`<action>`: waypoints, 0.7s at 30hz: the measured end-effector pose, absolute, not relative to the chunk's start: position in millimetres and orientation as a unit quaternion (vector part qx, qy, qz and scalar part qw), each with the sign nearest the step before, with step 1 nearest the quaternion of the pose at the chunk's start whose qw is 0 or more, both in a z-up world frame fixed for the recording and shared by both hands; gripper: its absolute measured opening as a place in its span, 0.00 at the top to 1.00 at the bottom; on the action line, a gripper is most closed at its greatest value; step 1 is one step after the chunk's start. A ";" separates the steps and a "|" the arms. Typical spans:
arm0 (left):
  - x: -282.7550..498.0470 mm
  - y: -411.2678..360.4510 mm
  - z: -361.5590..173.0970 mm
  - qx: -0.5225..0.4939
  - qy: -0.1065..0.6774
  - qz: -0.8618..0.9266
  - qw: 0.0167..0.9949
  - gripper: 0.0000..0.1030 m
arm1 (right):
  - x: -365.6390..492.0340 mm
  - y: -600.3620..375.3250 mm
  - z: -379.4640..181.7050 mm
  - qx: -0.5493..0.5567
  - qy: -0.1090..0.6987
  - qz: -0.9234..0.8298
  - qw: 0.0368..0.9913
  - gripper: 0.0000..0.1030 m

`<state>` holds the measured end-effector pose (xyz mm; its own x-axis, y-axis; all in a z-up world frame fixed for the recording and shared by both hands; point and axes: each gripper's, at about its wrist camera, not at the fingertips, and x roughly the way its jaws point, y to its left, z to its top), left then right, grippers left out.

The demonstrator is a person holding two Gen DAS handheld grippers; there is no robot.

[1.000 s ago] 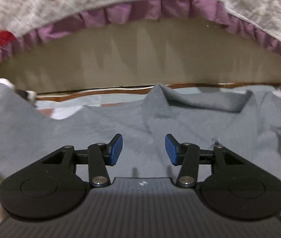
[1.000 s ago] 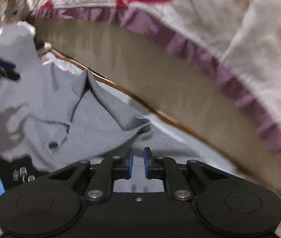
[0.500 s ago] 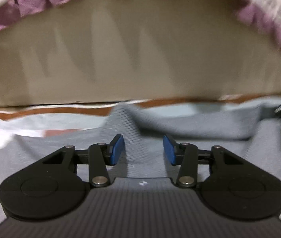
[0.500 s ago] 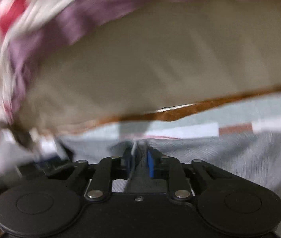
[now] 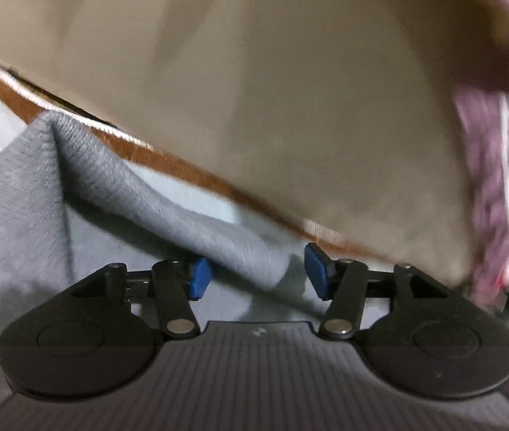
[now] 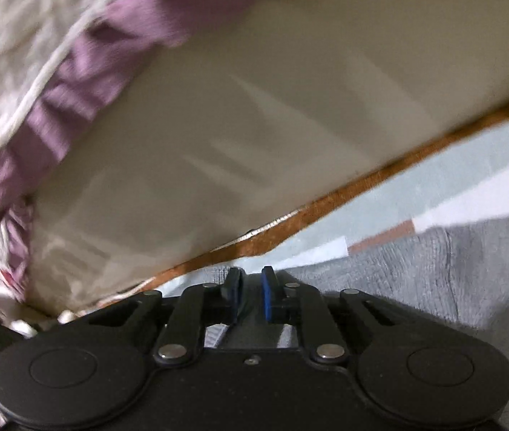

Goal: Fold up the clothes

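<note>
Grey sweater (image 5: 21, 215) lies on striped bedding (image 6: 434, 194); left tongs (image 5: 258, 273) gape, right tongs (image 6: 250, 294) pinch its knit.

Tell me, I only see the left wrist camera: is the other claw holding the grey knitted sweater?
Observer: Yes. The right claw is shut on a fold of the grey knitted sweater.
Operator: Is my left claw grabbing it too?
Observer: Not that I can see. The left claw is open, with the sweater's ribbed edge lying between its blue pads.
Operator: What is beside the right claw?
Observer: A cream quilted blanket with a purple frill hangs over the beige bed side, to the left in the right wrist view.
</note>
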<state>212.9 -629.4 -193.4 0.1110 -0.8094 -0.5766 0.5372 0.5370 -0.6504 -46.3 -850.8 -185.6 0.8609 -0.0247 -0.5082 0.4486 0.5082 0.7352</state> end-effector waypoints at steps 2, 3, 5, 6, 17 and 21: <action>220.3 -637.5 -192.8 -0.137 0.481 -0.479 0.721 0.96 | -52.5 -853.5 -193.8 0.516 0.205 -0.114 0.824 0.86; 220.4 -640.4 -188.1 -0.119 0.469 -0.487 0.727 0.96 | -56.5 -852.3 -201.2 0.548 0.186 -0.085 0.811 0.86; 223.6 -639.8 -181.2 -0.118 0.465 -0.494 0.725 0.96 | -64.1 -844.9 -213.9 0.602 0.152 -0.053 0.782 0.86; 228.2 -635.6 -180.3 -0.139 0.471 -0.494 0.718 0.96 | -67.5 -841.8 -216.9 0.612 0.137 -0.043 0.778 0.87; 199.1 -616.8 -177.4 -0.165 0.473 -0.560 0.660 0.47 | -89.0 -842.0 -184.7 0.505 0.159 -0.202 0.824 0.91; 173.7 -639.2 -186.2 -0.131 0.501 -0.565 0.643 0.47 | -103.8 -803.6 -166.0 0.454 0.193 -0.179 0.851 0.84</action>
